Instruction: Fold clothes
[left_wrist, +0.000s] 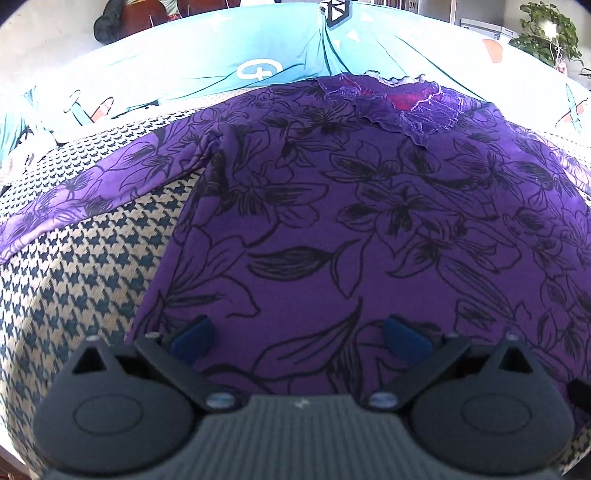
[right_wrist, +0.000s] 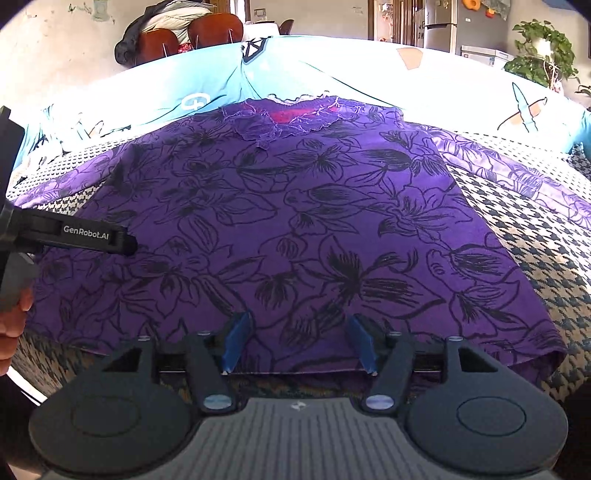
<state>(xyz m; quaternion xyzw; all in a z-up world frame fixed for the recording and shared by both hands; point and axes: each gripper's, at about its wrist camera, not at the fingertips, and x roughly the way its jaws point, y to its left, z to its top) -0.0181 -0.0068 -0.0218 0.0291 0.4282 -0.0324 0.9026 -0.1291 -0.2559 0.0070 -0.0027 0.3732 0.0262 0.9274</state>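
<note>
Purple shirt (right_wrist: 295, 221) with black flowers, spread flat on a checked cloth (right_wrist: 535, 258). Lace collar (right_wrist: 288, 114) at the far end, hem (right_wrist: 295, 369) at the near end. One sleeve (left_wrist: 74, 192) stretched out over the checks in the left view, the other sleeve (right_wrist: 517, 173) stretched out in the right view. Checked cloth peeking out past the shirt's sides and under the hem.

Right tongs (right_wrist: 299, 343) low over the hem, near its middle. Blue pads (right_wrist: 236, 339) apart, purple fabric seen in the gap, nothing pinched. Released, with the jaws standing wide.

Left tongs (left_wrist: 299, 336) low over the shirt close to its left side edge. Blue pads (left_wrist: 194, 336) wide apart, flat fabric showing in the gap, nothing pinched. Released too. Same left tongs also seen from the side in the right view, a dark bar marked GenRobot.AI reaching in over the shirt from the left edge, with a hand (right_wrist: 14, 325) just below it.

Blue sheet (left_wrist: 221, 55) with white shapes beyond the collar, very bright in the sun. Farther back, brown chairs (right_wrist: 184, 37) with a dark coat (right_wrist: 133, 33) on them, a silver fridge (right_wrist: 443, 26), and a green plant (right_wrist: 543, 51) at the far right.
</note>
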